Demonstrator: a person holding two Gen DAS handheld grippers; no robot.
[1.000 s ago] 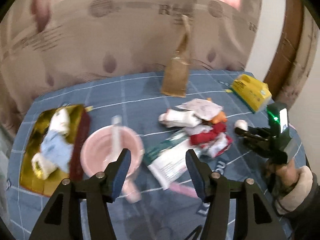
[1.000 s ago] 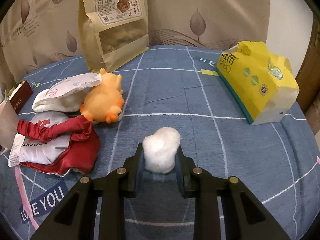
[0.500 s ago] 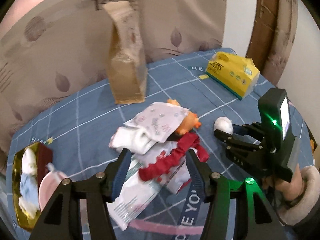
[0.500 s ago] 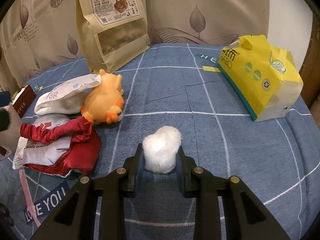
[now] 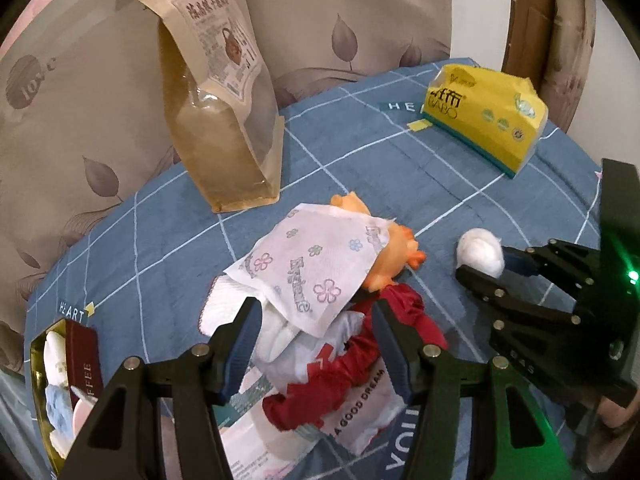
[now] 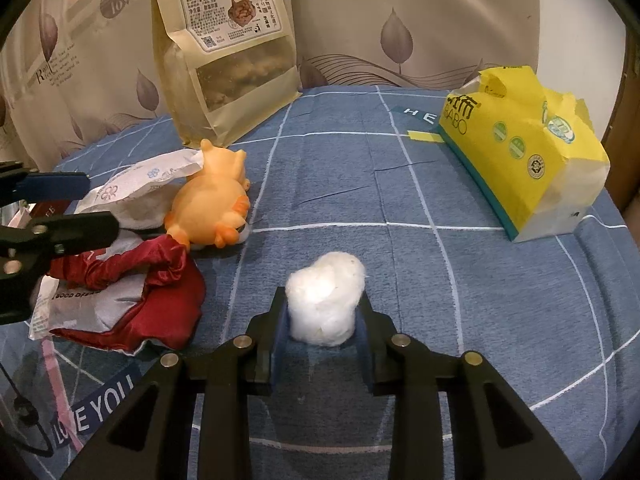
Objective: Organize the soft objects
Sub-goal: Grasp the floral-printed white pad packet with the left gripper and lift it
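Note:
My right gripper point(image 6: 322, 320) is shut on a white cotton ball point(image 6: 325, 299), held just above the blue cloth; it also shows in the left wrist view point(image 5: 480, 257). My left gripper point(image 5: 316, 340) is open and empty, hovering over a pile of soft things: a flowered white packet point(image 5: 316, 268), an orange plush toy point(image 5: 390, 262), a red satin cloth point(image 5: 352, 364) and white pouches. In the right wrist view the toy point(image 6: 212, 204) and red cloth point(image 6: 160, 288) lie left of the cotton ball.
A tall kraft snack bag point(image 5: 224, 92) stands at the back. A yellow tissue pack point(image 5: 486, 112) lies at the back right. A gold box point(image 5: 60, 392) with soft items sits at the left edge. A curtain hangs behind the table.
My left gripper has swung right and closer over the pile; the gold box and pink bowl have slid out to the left edge. The right gripper holds the cotton ball almost still.

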